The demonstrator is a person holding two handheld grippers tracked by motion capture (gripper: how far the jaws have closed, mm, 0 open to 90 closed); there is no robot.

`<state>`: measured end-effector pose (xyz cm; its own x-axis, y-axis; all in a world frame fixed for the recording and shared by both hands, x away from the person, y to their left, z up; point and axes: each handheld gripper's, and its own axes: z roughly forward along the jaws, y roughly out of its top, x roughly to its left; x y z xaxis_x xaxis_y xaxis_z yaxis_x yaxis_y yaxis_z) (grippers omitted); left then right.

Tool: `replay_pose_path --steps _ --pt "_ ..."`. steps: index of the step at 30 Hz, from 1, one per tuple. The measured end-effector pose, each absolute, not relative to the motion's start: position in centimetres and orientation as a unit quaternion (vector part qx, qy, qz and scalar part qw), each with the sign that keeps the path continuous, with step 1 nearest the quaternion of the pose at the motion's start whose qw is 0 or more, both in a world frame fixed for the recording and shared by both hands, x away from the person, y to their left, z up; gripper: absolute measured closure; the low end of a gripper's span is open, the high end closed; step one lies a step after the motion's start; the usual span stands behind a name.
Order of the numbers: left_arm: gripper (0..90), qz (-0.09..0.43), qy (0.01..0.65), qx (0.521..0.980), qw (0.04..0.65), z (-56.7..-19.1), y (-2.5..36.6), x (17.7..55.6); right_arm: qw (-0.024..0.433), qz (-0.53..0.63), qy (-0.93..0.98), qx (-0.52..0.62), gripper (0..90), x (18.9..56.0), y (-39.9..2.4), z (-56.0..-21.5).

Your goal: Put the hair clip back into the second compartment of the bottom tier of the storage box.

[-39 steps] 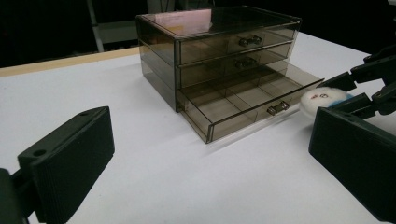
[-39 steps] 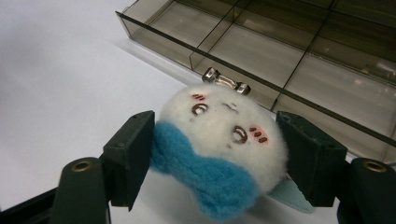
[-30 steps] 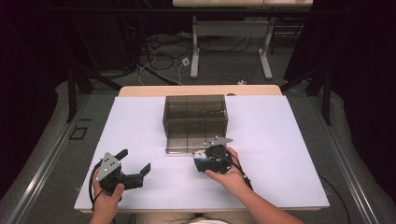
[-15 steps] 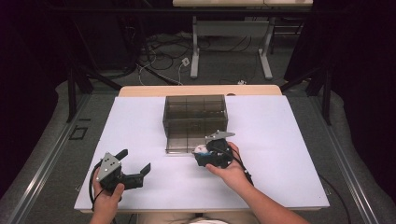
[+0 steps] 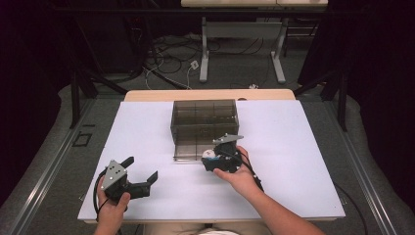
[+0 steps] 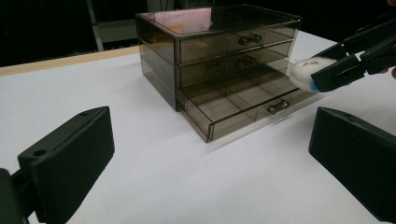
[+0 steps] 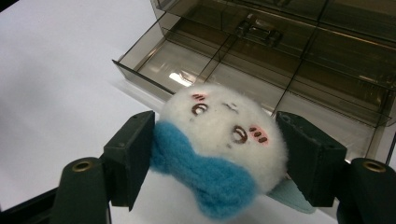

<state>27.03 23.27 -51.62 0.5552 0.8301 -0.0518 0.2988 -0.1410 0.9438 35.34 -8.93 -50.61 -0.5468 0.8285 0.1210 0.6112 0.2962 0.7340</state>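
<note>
A smoky clear drawer box (image 5: 204,128) stands mid-table with its bottom drawer (image 6: 243,106) pulled out; the drawer's compartments (image 7: 219,65) look empty. My right gripper (image 5: 211,157) is shut on a small white plush toy (image 7: 224,140) with a blue scarf and a stitched face. It holds the toy (image 6: 306,72) at the front right corner of the pulled-out drawer, just above its rim. My left gripper (image 5: 144,171) rests at the front left of the table, jaws wide open and empty, pointing toward the box.
The white table top (image 5: 293,142) has bare room on both sides of the box. Beyond its wooden far edge (image 5: 210,94) lie floor cables and another table's legs (image 5: 279,54). The two upper drawers (image 6: 250,39) are closed.
The right gripper with the plush toy has shifted slightly toward the pulled-out drawer. The left gripper has stayed put.
</note>
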Motion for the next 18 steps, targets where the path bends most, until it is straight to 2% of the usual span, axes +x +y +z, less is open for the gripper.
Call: replay_pose_path --steps 18 --pt "0.3 0.255 0.397 0.713 0.519 -51.6 23.3 27.0 0.134 0.37 0.797 0.458 30.1 36.9 -7.7 -50.0"
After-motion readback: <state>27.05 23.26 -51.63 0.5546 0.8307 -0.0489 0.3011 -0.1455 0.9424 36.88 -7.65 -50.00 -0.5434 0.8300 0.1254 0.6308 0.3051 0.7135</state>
